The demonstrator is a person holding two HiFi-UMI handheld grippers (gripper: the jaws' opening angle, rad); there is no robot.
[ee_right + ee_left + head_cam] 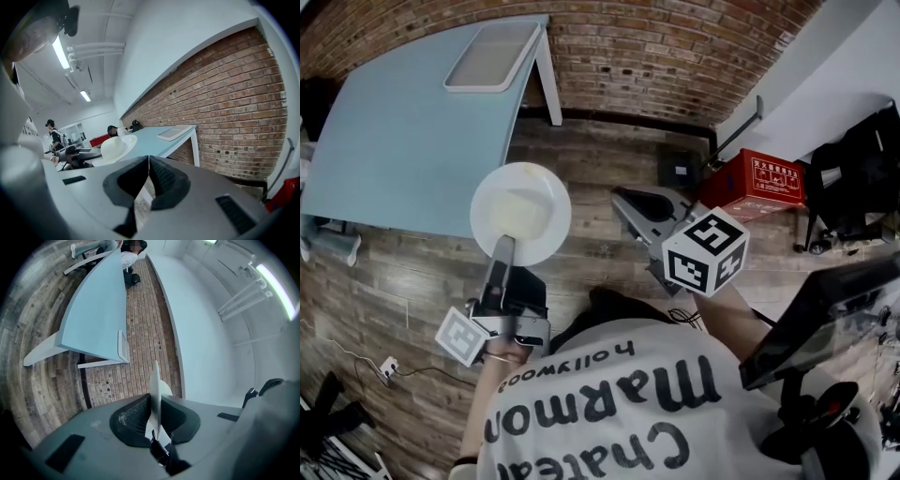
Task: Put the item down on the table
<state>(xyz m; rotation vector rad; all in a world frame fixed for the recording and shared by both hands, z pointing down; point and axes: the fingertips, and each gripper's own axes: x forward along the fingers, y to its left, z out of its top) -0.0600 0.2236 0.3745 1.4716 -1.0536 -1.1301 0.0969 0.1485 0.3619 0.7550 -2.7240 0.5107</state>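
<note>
Short of the table (403, 141) edge, the plate (521, 214) hangs mostly over floor (600, 159), its six o'clock rim pinched in the left gripper (501, 248) — lowered now, it could clip the edge or slip. Right gripper (628, 202) closed, empty.

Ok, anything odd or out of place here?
Nothing stands out. The white plate looks intact, held by its rim in the left gripper beside the blue table; the tray lies flat on it.

Even bright light, fisheye distortion, dark corners
</note>
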